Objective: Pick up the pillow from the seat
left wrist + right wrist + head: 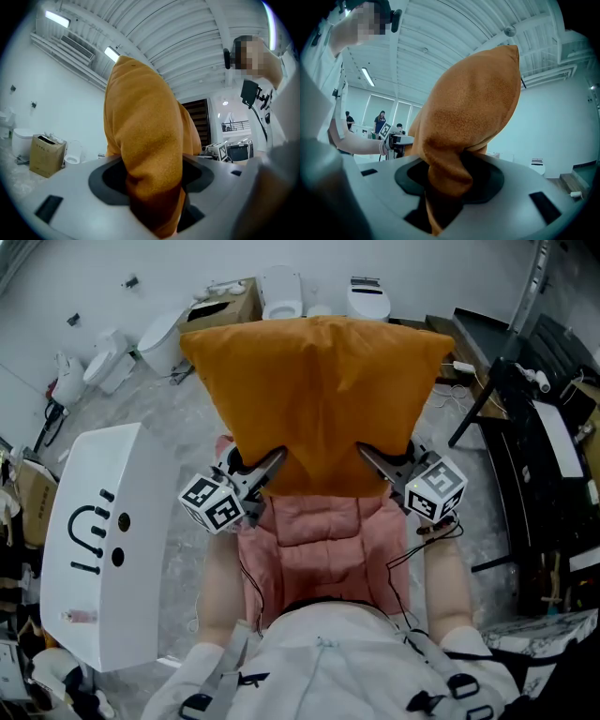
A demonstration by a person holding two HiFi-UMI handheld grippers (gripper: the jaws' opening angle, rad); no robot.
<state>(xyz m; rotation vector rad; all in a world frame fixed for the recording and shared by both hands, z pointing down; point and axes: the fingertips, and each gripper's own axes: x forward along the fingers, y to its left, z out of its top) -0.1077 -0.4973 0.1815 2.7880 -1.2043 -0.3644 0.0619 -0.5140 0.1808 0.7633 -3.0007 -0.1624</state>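
An orange pillow hangs in the air in front of me, held by its two near corners. My left gripper is shut on the pillow's near left corner. My right gripper is shut on the near right corner. In the left gripper view the orange pillow bulges up out of the jaws, its fabric pinched between them. The right gripper view has the same pillow bunched between its jaws. Below the pillow lies a pink padded seat.
A white cabinet with a painted face stands close on the left. Black stands and equipment crowd the right side. Toilets and a cardboard box sit at the back on the marbled floor.
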